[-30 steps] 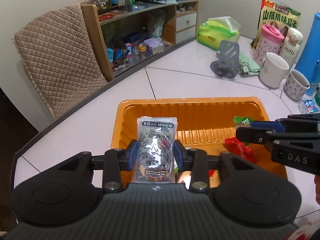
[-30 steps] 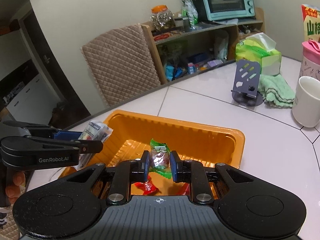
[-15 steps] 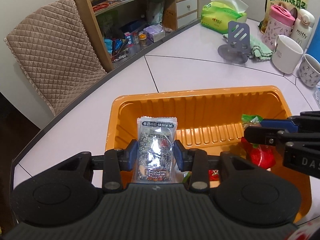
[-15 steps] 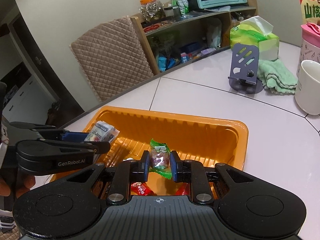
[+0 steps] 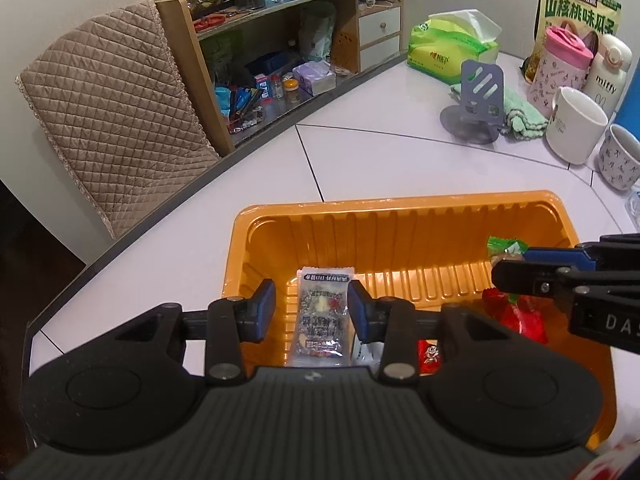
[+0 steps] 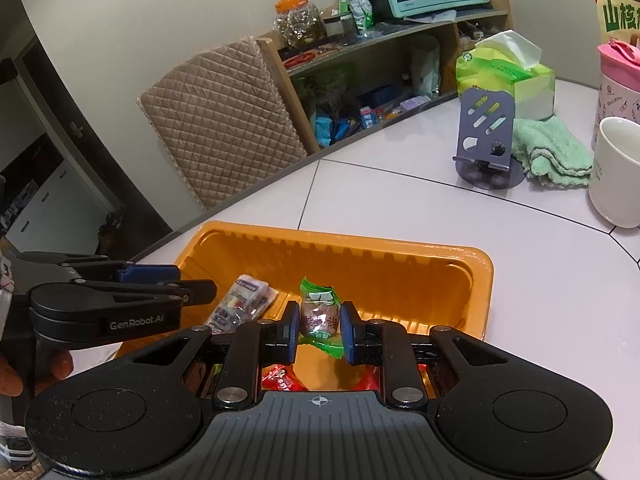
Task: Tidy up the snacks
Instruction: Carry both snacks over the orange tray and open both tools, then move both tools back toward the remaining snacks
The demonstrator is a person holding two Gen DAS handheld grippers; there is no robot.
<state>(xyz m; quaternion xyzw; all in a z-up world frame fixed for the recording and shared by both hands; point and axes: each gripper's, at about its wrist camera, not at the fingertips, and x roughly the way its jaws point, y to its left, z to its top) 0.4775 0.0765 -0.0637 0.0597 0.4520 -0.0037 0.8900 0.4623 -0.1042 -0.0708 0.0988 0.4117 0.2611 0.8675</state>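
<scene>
Over the orange tray [image 5: 400,216] on the worktop, my left claw [image 5: 312,308] gapes around the released silver snack packet [image 5: 322,316], lengthwise between its fingers; my right claw [image 6: 319,326] pinches a green-wrapped candy [image 6: 318,316].

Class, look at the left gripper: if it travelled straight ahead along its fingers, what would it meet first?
Probably the clear nut-mix packet lying between the open fingers of the left gripper, then the floor and ribbed far wall of the orange tray. Depth is uncertain in this fisheye view.
</scene>
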